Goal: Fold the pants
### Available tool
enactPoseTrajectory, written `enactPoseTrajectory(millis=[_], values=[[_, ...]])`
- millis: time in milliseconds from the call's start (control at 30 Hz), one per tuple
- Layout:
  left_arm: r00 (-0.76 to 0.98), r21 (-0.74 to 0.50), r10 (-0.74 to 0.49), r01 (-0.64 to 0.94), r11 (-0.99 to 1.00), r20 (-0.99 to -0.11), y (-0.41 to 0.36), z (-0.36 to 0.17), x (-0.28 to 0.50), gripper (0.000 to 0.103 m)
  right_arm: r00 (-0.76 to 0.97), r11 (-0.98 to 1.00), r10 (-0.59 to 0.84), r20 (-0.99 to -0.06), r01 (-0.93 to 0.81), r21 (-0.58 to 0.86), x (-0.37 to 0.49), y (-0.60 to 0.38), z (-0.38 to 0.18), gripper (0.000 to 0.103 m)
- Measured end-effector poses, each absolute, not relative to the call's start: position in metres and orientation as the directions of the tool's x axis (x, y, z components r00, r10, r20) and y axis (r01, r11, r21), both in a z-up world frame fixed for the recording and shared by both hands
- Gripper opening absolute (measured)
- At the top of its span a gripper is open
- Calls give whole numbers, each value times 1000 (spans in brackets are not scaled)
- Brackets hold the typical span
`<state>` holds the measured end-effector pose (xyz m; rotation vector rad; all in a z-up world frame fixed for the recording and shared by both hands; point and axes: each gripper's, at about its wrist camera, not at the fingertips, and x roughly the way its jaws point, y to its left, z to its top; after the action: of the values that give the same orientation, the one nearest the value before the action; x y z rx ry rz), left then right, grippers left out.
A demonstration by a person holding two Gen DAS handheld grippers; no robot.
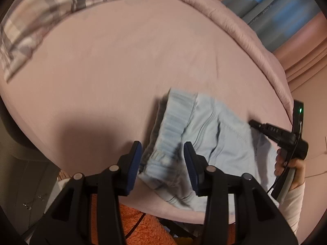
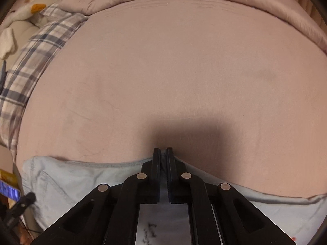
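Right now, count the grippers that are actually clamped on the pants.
1. The right gripper is shut on the far edge of the light-blue pants. The left gripper is open, its fingers either side of the ribbed waistband, not clamped.

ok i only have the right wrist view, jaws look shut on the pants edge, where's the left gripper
Observer: The left gripper is open, hovering over the ribbed waistband end of the pants.
Operator: is it touching the fabric
Observer: Cannot tell; that view is motion-blurred, and nothing is pinched between its fingers.
Operator: can you see my right gripper from there
Observer: Yes, the right gripper reaches the far right edge of the pants, and the hand holds its handle at the bed edge.
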<state>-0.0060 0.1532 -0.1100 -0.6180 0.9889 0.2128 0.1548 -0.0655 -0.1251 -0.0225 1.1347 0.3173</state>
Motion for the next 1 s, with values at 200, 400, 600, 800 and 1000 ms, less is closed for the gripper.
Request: enactPoseTrajectory(millis=[200,400,600,800,1000], values=[[650,-425,-92,-377,823,-755,140,-62,6,62,424,957,280,-861,-194,216,149,-99,-100,28],[646,-440,-212,-215,872,-734,77,-56,63,61,565,989,81,-821,58,137,127,-227,-67,55],[553,-507,-386,-78,858,-739,5,-88,127,34,529,930,-146,-836,361,66,99,-357,-73,56],[429,-511,-423,-110,853,-798,-31,-134,167,31,488,835,-293,-822,550,29,76,-442,-79,56],[414,-442,-372,-85,893,-831,-43,-146,171,29,481,826,-229,-846,557,93,82,-476,-95,56]])
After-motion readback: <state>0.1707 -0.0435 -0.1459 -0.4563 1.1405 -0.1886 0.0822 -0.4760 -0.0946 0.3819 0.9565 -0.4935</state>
